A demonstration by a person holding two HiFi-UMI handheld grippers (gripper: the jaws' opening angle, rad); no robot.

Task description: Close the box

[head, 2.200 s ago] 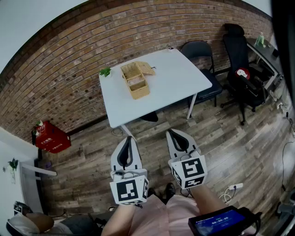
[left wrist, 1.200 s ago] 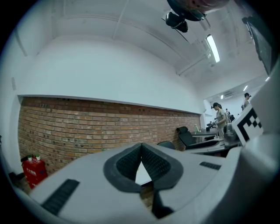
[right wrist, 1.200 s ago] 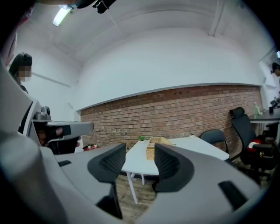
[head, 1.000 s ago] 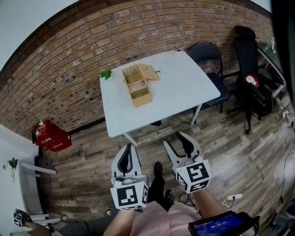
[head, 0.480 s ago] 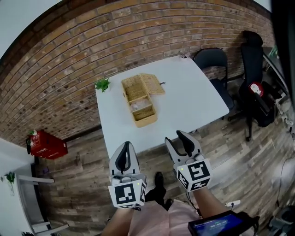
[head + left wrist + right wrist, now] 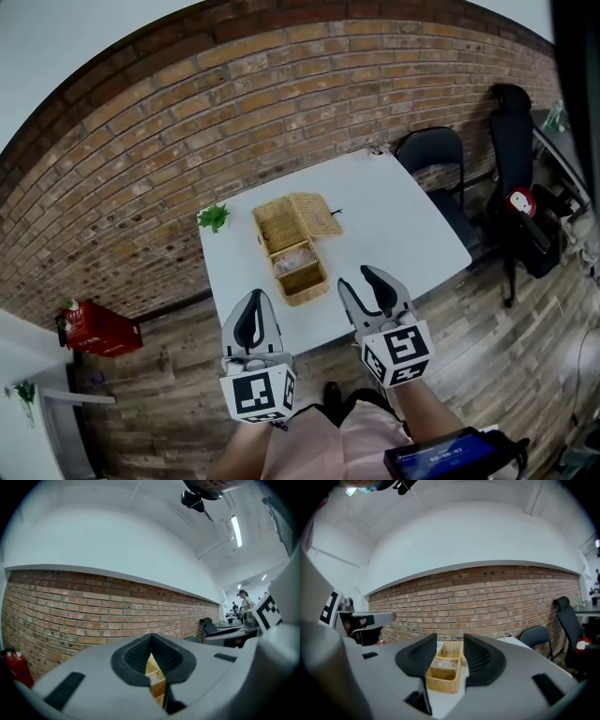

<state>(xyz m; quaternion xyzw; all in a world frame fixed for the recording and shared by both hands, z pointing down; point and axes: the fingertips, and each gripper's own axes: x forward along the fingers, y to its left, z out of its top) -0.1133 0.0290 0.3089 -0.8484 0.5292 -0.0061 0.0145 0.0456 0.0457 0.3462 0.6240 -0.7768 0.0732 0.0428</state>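
Observation:
A woven wicker box [image 6: 295,251] stands on the white table [image 6: 398,225], its lid [image 6: 317,214] flung open to the far right. Both grippers hover at the table's near edge, well short of the box. My left gripper [image 6: 254,298] points at the box with its pads together; in the left gripper view only a sliver of the box [image 6: 156,680] shows below the closed tips [image 6: 151,637]. My right gripper [image 6: 362,279] is open, its jaws closing slightly with nothing between them. The box [image 6: 443,672] lies farther off, framed by the right gripper [image 6: 450,639].
A small green plant [image 6: 214,217] sits at the table's far left corner. A black chair [image 6: 433,150] and an office chair [image 6: 520,131] stand to the right, a red crate [image 6: 94,328] on the floor at left. A brick wall runs behind.
The person has walked up to the table, so the table and box now lie much nearer. Both grippers have come from above the floor to the table's near edge.

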